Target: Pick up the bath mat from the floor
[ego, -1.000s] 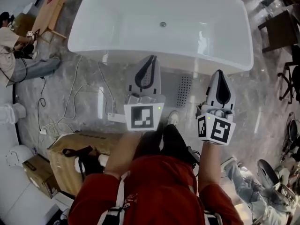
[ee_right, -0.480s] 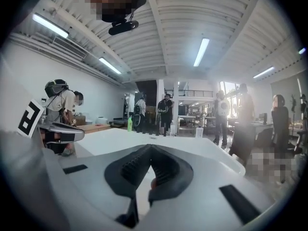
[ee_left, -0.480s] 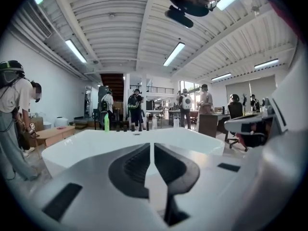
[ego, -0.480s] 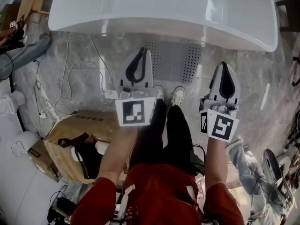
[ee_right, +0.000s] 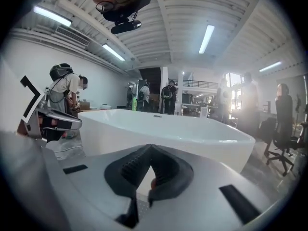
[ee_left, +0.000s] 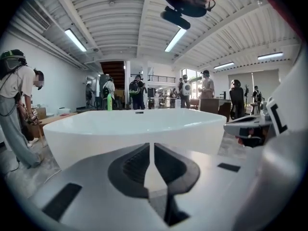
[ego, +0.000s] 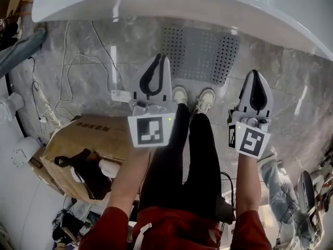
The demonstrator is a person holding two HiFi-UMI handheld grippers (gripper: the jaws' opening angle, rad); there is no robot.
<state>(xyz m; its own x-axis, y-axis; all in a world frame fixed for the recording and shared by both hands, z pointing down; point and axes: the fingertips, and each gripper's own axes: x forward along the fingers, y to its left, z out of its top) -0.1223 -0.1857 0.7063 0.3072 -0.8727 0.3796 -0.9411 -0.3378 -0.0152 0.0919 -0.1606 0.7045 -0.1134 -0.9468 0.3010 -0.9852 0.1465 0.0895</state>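
The bath mat (ego: 200,53) is a grey perforated rectangle on the marble floor, right against the white bathtub (ego: 182,4). The person's two shoes (ego: 180,94) stand at its near edge. My left gripper (ego: 161,57) hangs above the mat's left side, jaws shut and empty. My right gripper (ego: 255,73) is off the mat's right corner, also shut with nothing in it. Both gripper views look level at the tub wall (ee_left: 134,129) (ee_right: 168,129); the mat is out of sight there. The left gripper (ee_left: 150,146) and right gripper (ee_right: 150,148) show their pads together.
An open cardboard box (ego: 88,139) stands on the floor at the left, with a white power strip (ego: 120,95) and loose cables (ego: 67,72) beside it. Chair legs and another person's leg (ego: 273,178) lie at the right. Several people stand beyond the tub.
Both grippers have come down toward the floor. The tub has slid to the top of the head view, and the whole mat now shows below it.
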